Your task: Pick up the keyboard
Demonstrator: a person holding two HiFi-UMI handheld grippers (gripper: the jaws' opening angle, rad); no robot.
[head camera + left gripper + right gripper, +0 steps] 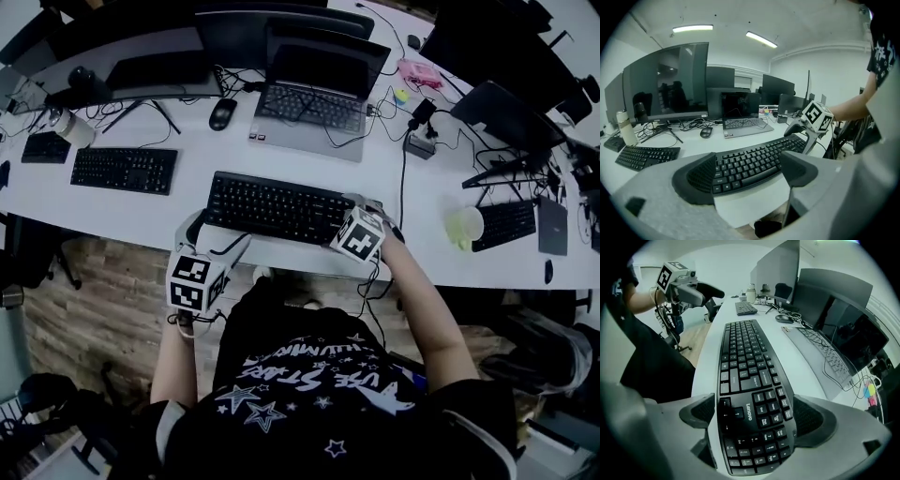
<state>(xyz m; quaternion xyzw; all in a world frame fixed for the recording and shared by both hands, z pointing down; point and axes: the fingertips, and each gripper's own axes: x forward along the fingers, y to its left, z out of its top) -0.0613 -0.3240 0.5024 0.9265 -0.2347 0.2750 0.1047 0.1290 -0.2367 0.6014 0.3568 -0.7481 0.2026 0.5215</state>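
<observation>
The white tabletop (190, 192) carries an open laptop (314, 89). Just in front of the laptop, towards the person, the keyboard (277, 206) lies flat with its keys up. Its long axis runs along the tabletop's near edge, with the number pad at the person's right end. It is black and gently curved, with white lettering and a Lenovo logo above the arrow keys.

In front of the laptop and to its right, the right tongs (754, 418) point steeply down. They are spread wide and straddle the number-pad end, one pad by each long edge. To the laptop's front left, the left tongs (746, 172) gape at the tabletop's edge, short of the keyboard's left end, gripping nothing.
</observation>
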